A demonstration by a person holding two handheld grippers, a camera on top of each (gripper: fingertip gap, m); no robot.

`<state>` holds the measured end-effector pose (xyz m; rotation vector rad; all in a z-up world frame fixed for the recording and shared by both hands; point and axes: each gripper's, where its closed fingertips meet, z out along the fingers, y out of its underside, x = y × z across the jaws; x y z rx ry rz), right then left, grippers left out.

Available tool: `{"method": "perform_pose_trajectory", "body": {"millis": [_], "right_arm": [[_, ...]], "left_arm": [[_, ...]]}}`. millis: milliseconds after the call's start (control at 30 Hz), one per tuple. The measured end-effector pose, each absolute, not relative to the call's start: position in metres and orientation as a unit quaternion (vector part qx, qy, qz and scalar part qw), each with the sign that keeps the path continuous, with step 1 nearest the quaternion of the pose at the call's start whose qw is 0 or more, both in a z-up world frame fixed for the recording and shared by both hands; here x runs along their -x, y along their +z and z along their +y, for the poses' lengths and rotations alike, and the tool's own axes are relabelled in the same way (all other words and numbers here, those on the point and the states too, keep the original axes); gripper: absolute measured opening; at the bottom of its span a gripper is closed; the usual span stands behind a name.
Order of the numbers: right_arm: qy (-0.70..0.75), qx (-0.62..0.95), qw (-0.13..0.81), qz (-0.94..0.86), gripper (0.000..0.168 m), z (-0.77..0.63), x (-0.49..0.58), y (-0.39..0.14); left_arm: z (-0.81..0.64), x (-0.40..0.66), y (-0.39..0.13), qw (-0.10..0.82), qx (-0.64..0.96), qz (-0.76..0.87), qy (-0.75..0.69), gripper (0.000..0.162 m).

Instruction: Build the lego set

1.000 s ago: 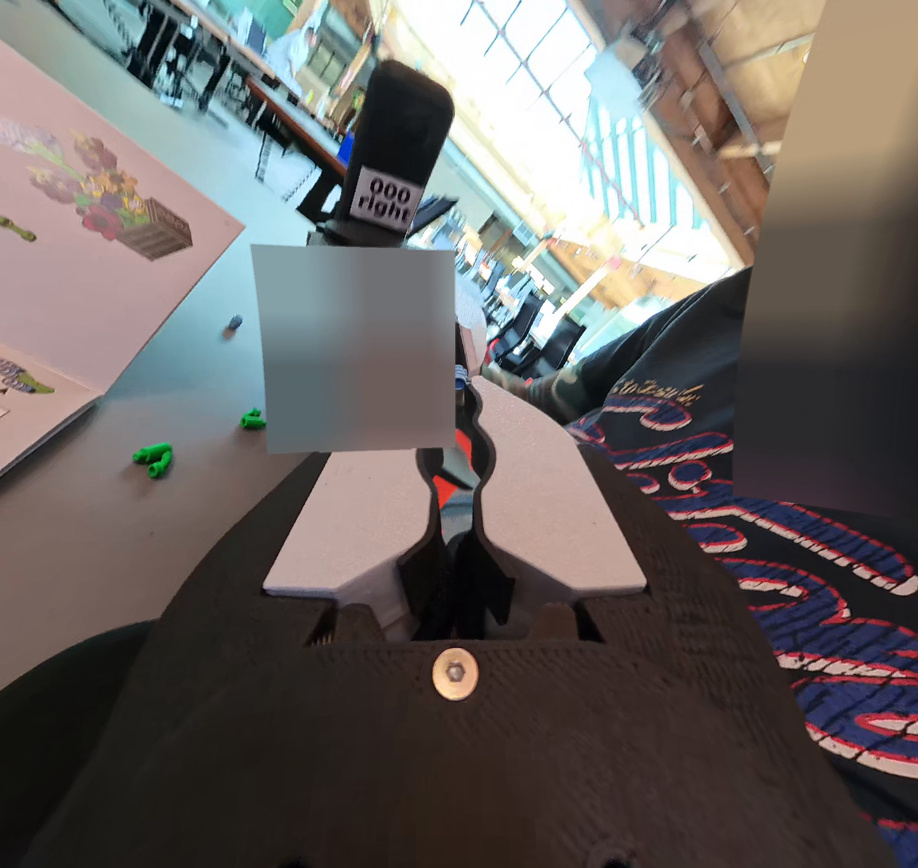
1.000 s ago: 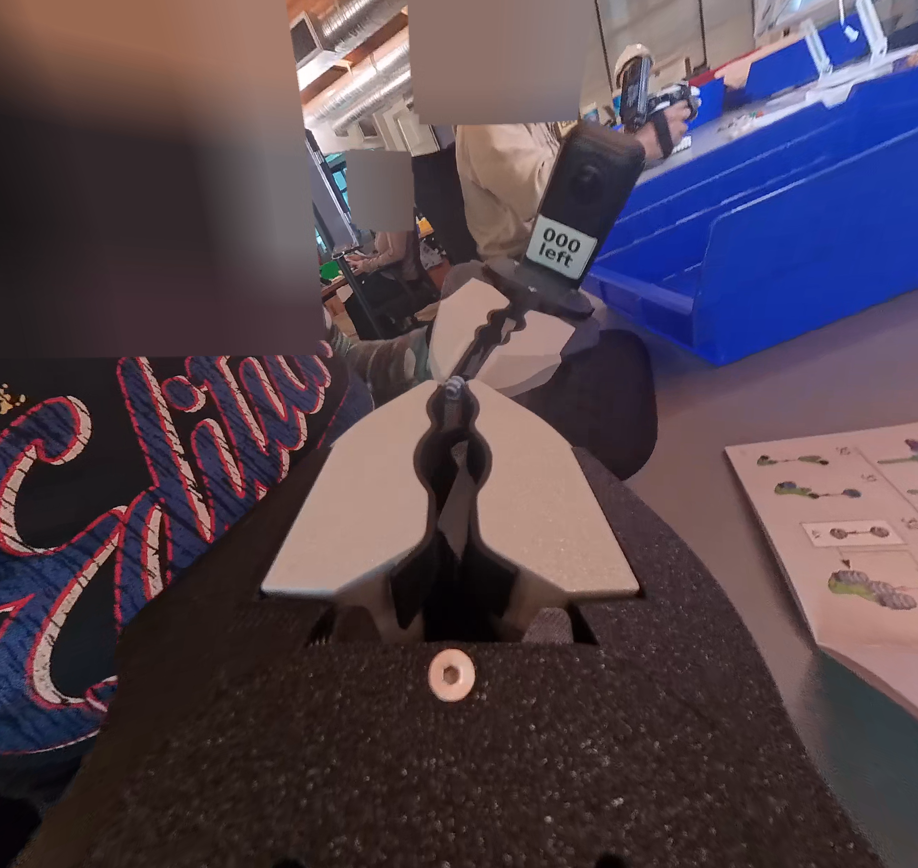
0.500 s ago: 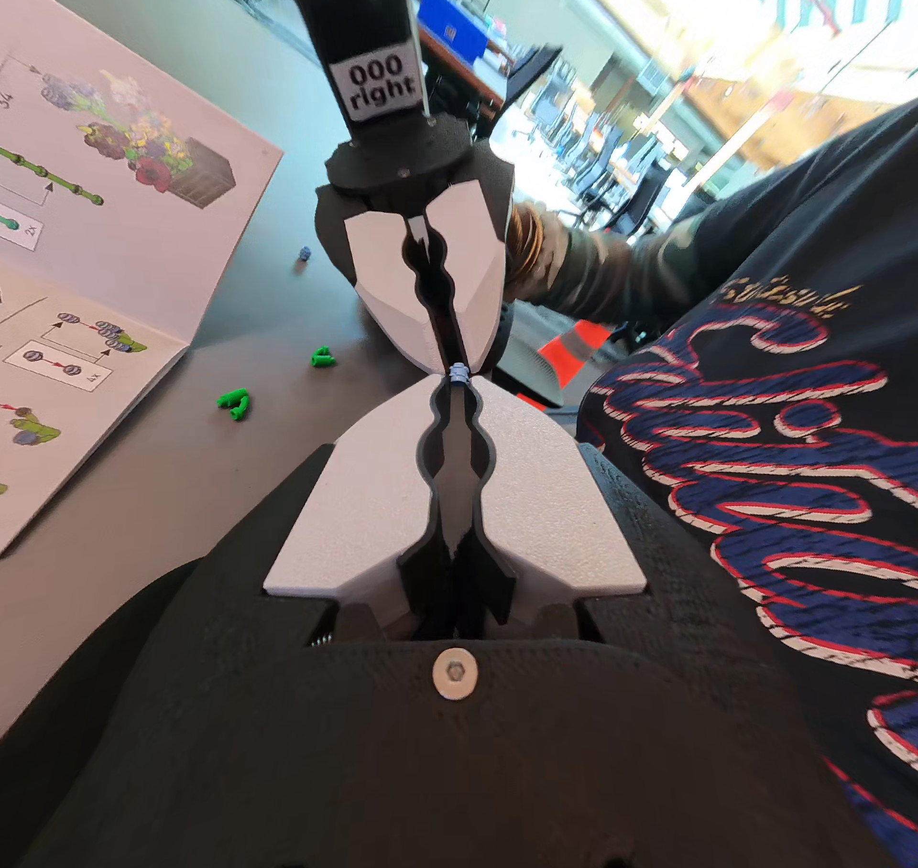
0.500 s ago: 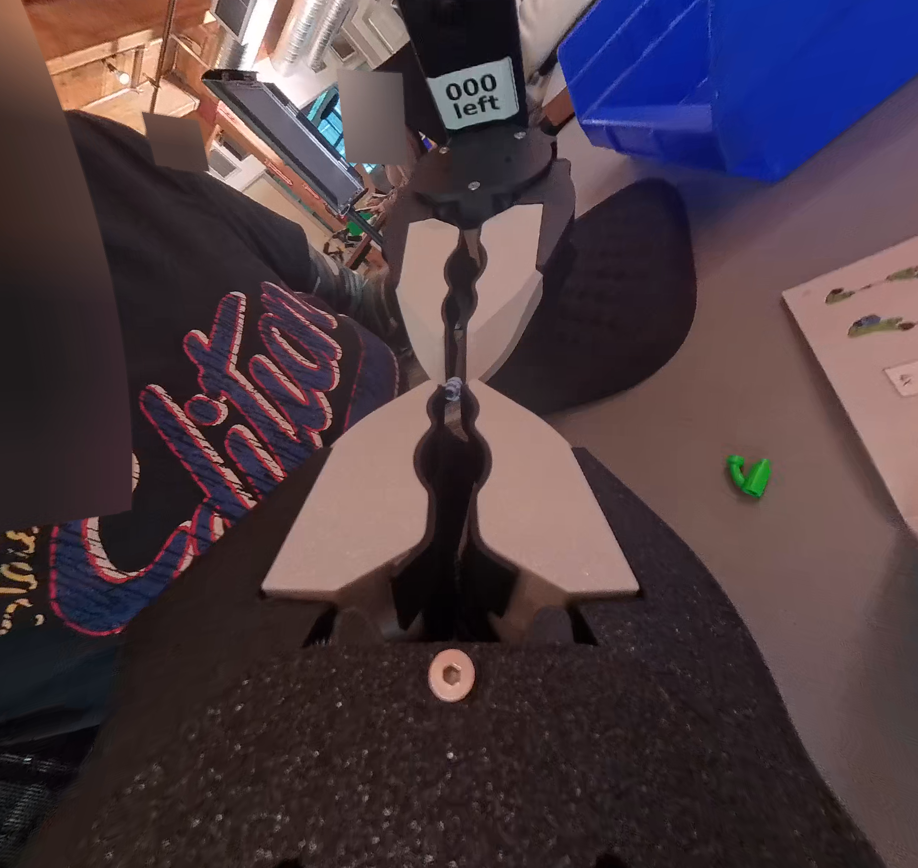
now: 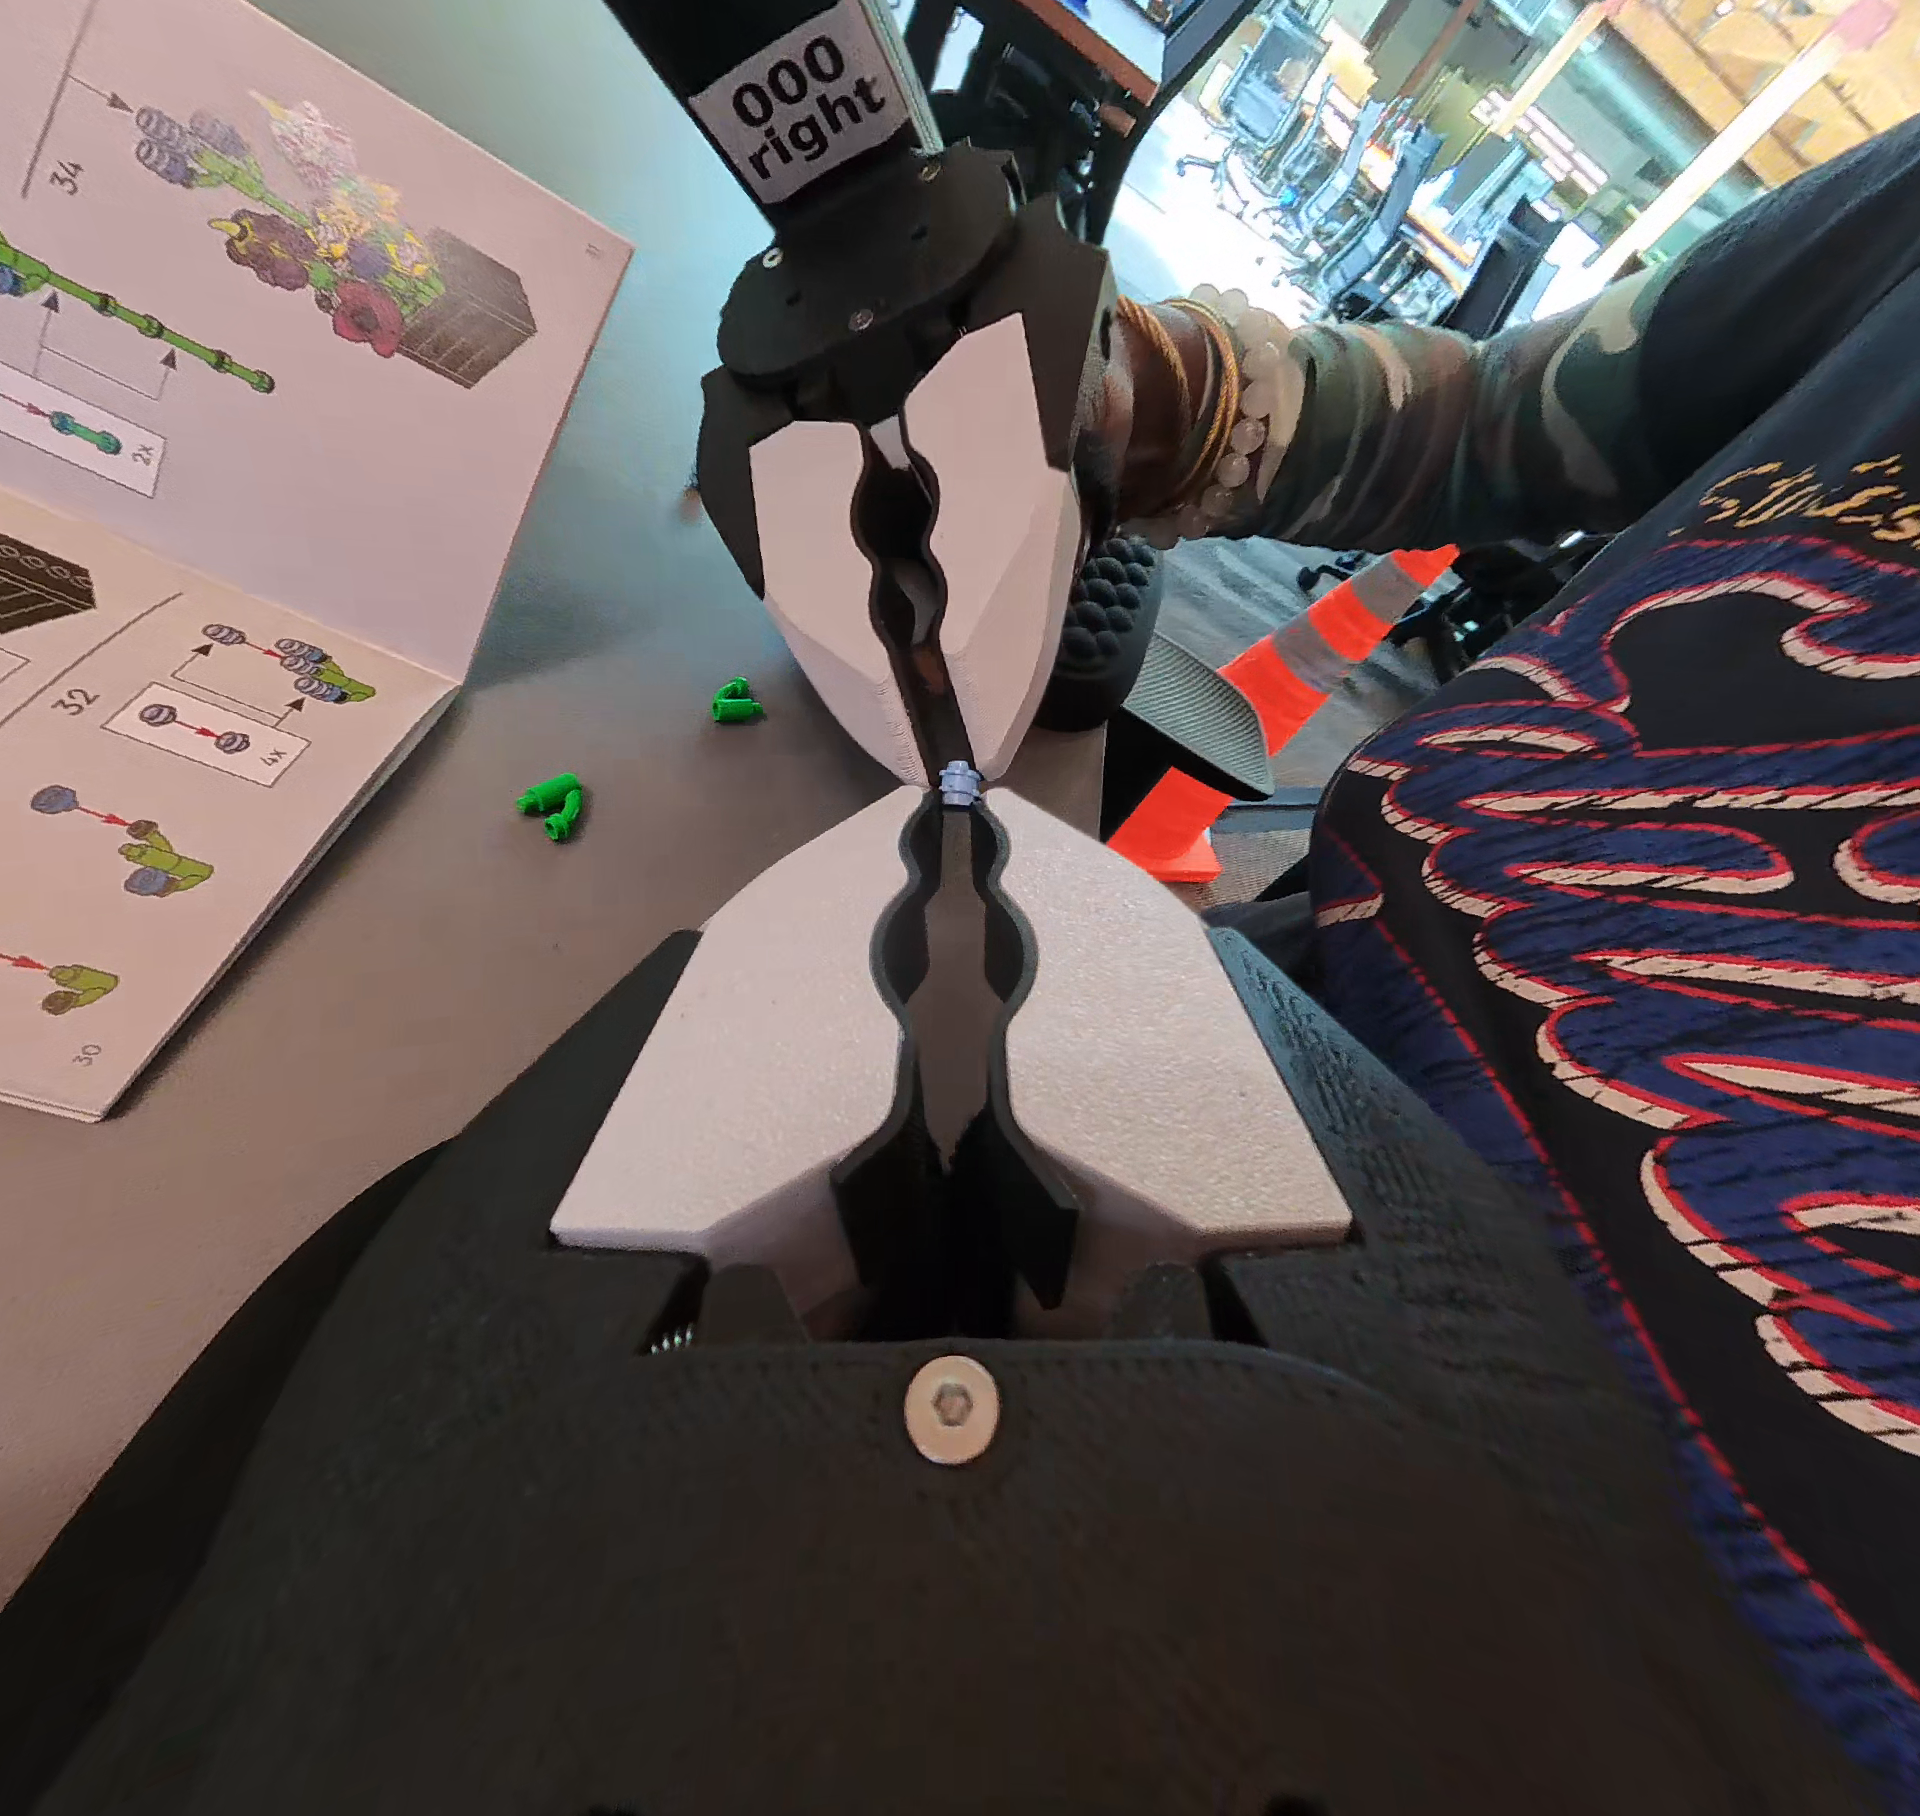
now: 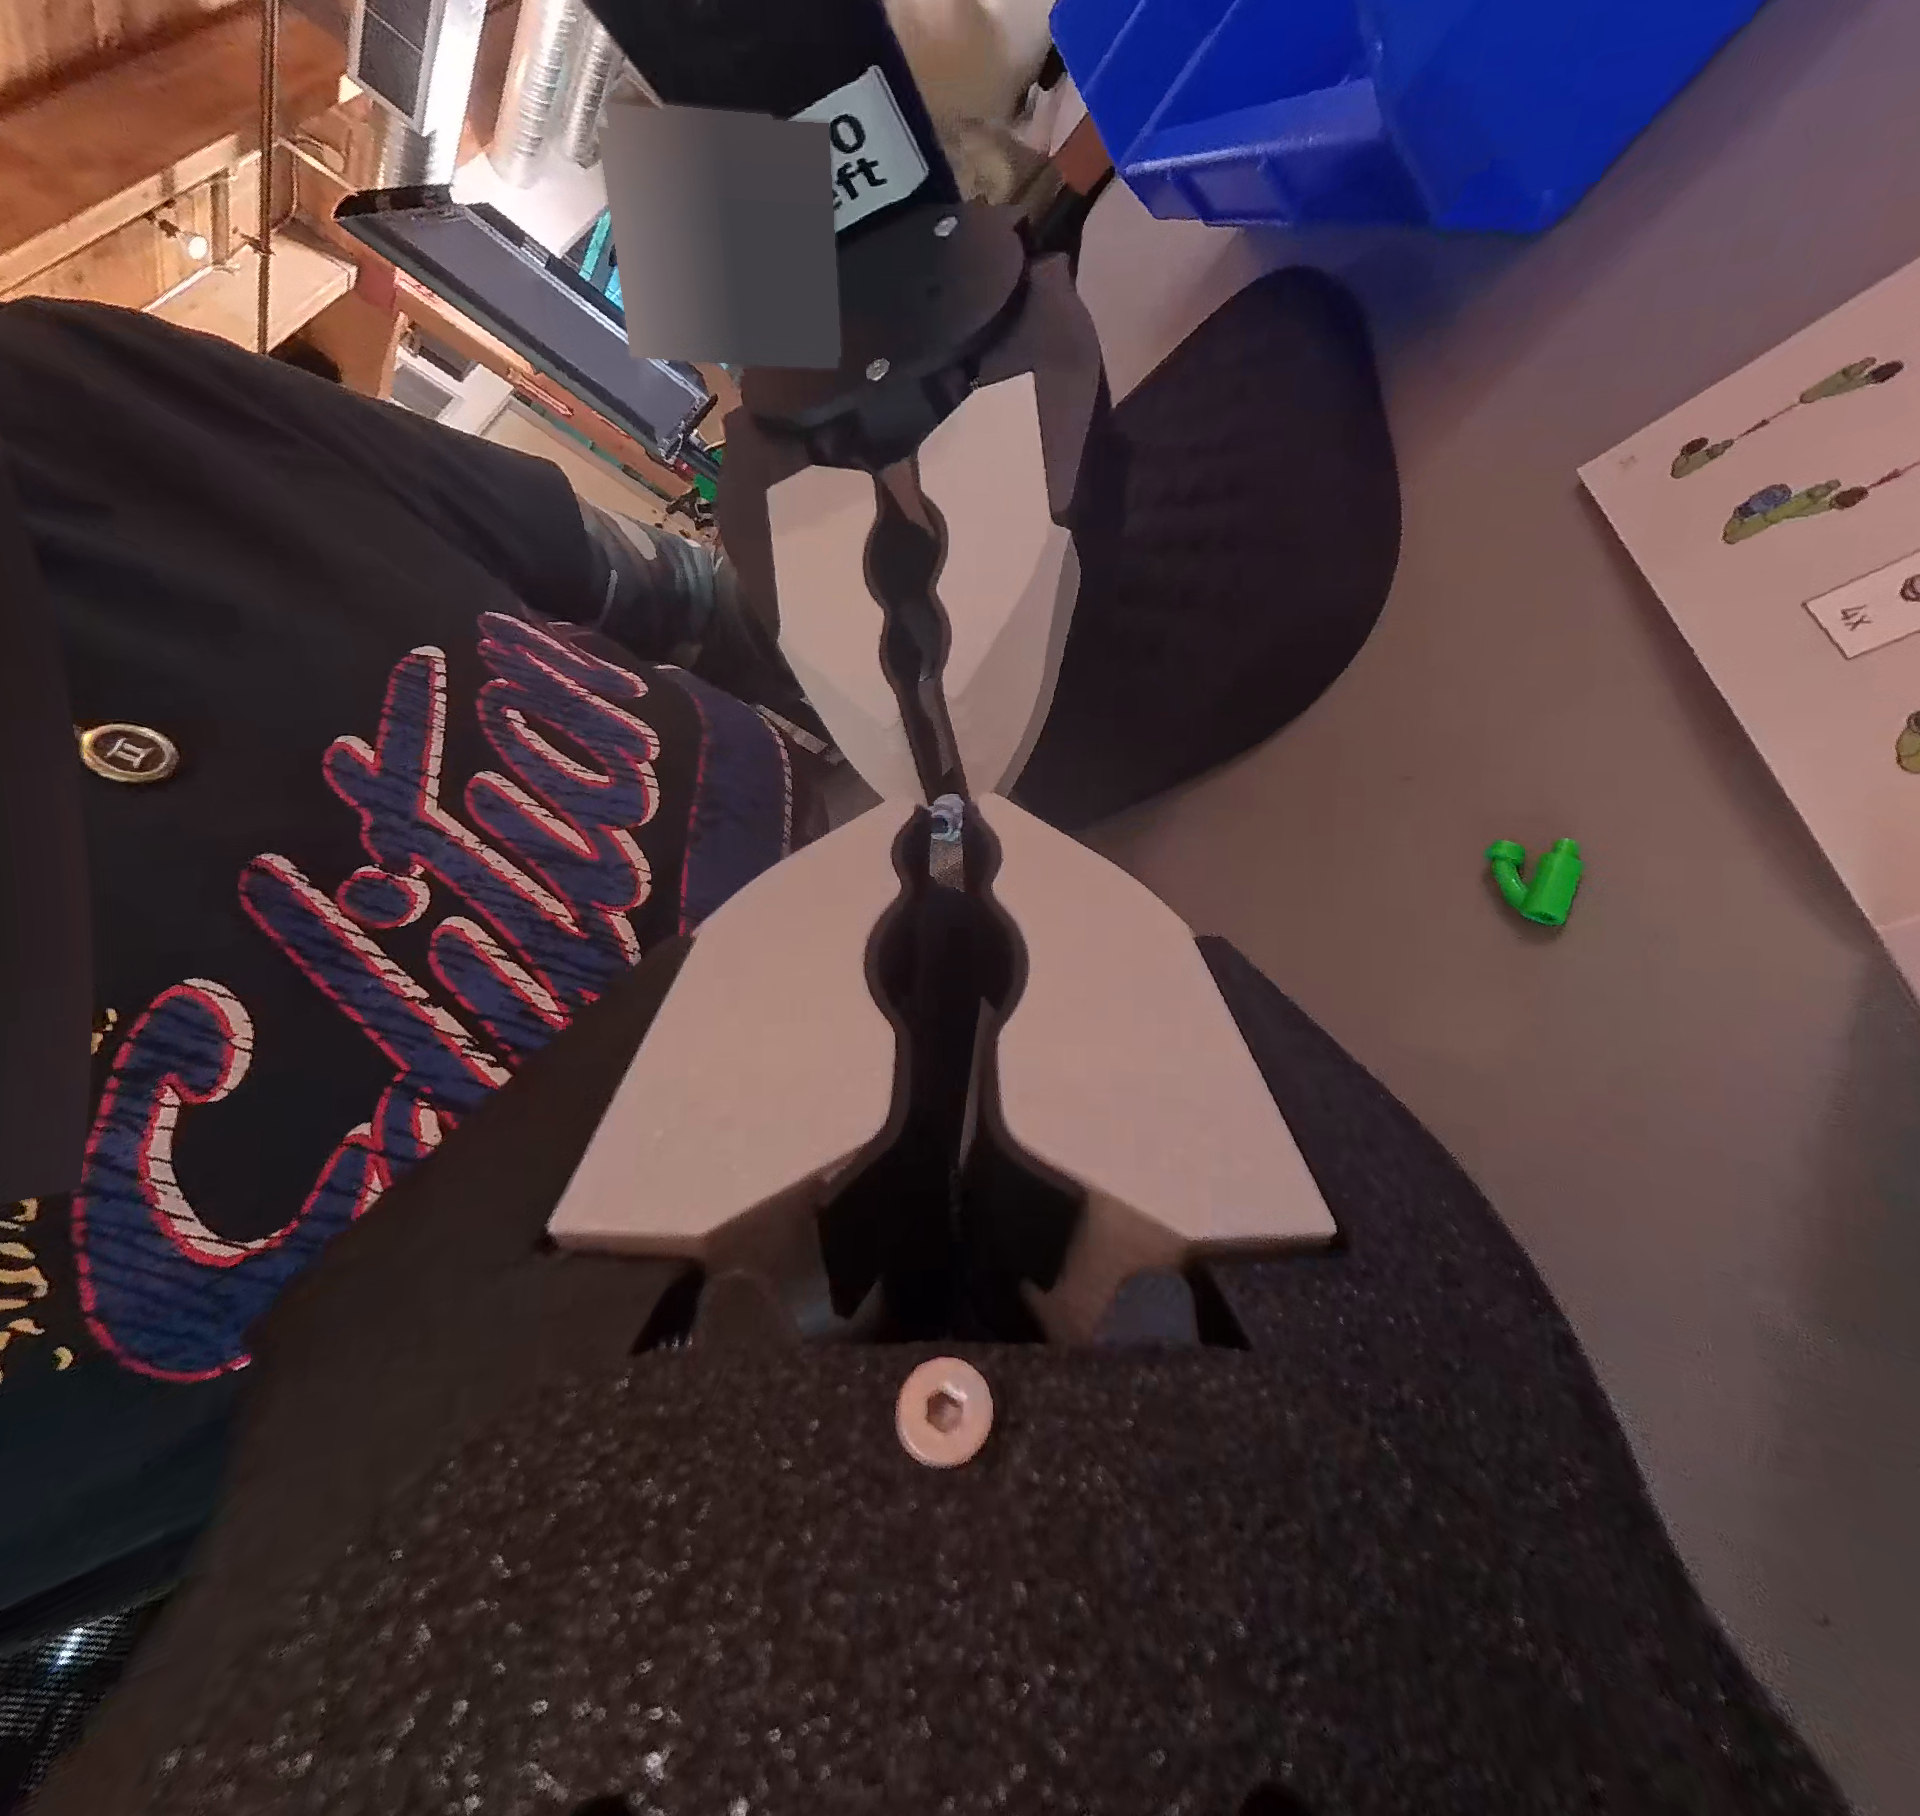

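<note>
The left gripper (image 5: 956,816) and the right gripper (image 6: 948,836) meet tip to tip in the air above the near edge of the table (image 5: 312,1091), in front of the person's printed shirt (image 5: 1662,935). A small pale-blue lego stud stack (image 5: 958,787) sits exactly at the meeting point. Both pairs of fingers are clenched to a narrow slit and each pair pinches one end of the stack; the right wrist view shows the same pale-blue piece (image 6: 943,817) at its own fingertips. Whether the two halves are fully seated cannot be determined: the piece is too small.

Status of the build, as a judgement:
- In hand: one small sub-assembly of round studs, being pressed together.
- Not yet used: two green lego pieces (image 5: 554,802) lie loose on the table beside the near corner of the open instruction booklet (image 5: 312,540), and a further green piece (image 5: 736,701) lies closer to the right gripper.
- No finished flower stem or larger model is visible in either view.

The booklet pages show many later steps. The task therefore appears to be at an early or middle stage, with most assembly remaining.
</note>
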<state>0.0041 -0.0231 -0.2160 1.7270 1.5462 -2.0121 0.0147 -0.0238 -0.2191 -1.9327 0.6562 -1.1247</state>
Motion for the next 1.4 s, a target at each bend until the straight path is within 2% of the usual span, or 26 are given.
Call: {"method": "perform_pose_trajectory", "body": {"millis": [300, 400, 767, 1400], "right_arm": [[-0.663, -0.561, -0.002, 0.496, 0.007, -0.021, -0.001, -0.210], [-0.674, -0.557, -0.040, 0.484, 0.014, -0.016, 0.000, -0.201], [-0.649, -0.586, -0.117, 0.471, 0.005, -0.018, -0.005, -0.205], [-0.638, -0.590, -0.101, 0.484, 0.005, -0.024, -0.006, -0.213]], "left_arm": [[-0.022, -0.012, -0.215, 0.415, 0.756, 0.250, -0.441, 0.006], [-0.020, -0.011, -0.214, 0.429, 0.756, 0.250, -0.427, 0.006], [-0.019, -0.007, -0.208, 0.474, 0.748, 0.252, -0.389, 0.005], [-0.024, -0.014, -0.217, 0.457, 0.755, 0.289, -0.371, 0.005]]}}
